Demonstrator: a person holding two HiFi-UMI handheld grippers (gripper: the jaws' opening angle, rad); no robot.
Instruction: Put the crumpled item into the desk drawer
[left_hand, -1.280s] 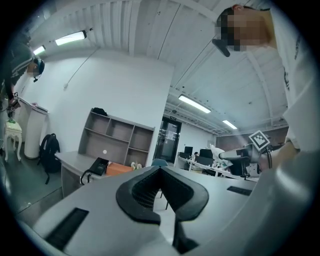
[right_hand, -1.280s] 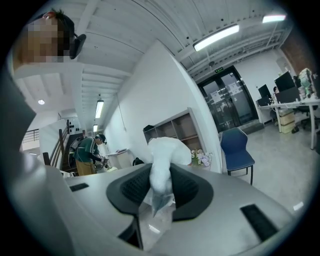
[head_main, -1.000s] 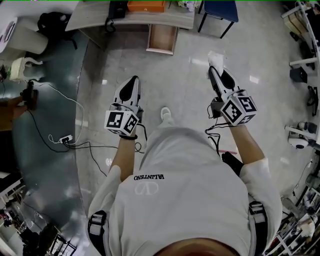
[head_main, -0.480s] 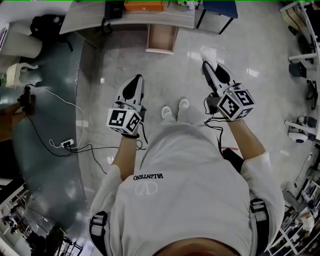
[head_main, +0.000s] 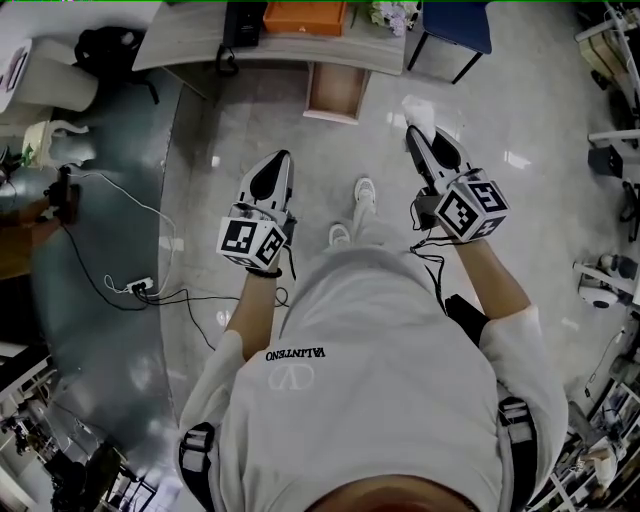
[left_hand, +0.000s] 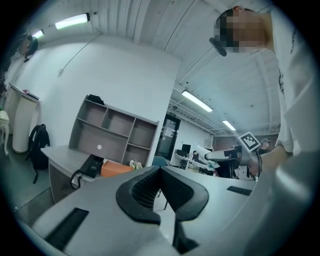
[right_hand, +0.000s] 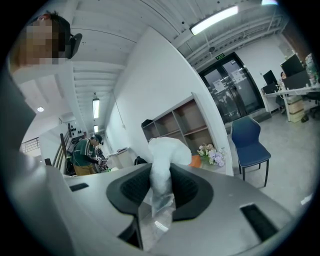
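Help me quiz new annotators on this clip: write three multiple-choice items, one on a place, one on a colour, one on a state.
1. In the head view, where is the open desk drawer?
A. Top centre of the picture
B. Lower left, by the cables
C. Far right edge

2. What colour is the chair?
A. Red
B. Blue
C. Yellow

3. What state is the right tool in?
A. Open, empty
B. Shut, empty
C. Shut on the crumpled item

Answers:
1. A: the drawer sticks out from the desk at the top middle.
2. B: its seat and back are blue in the right gripper view.
3. C: the white crumpled item is pinched between the pads in that view.
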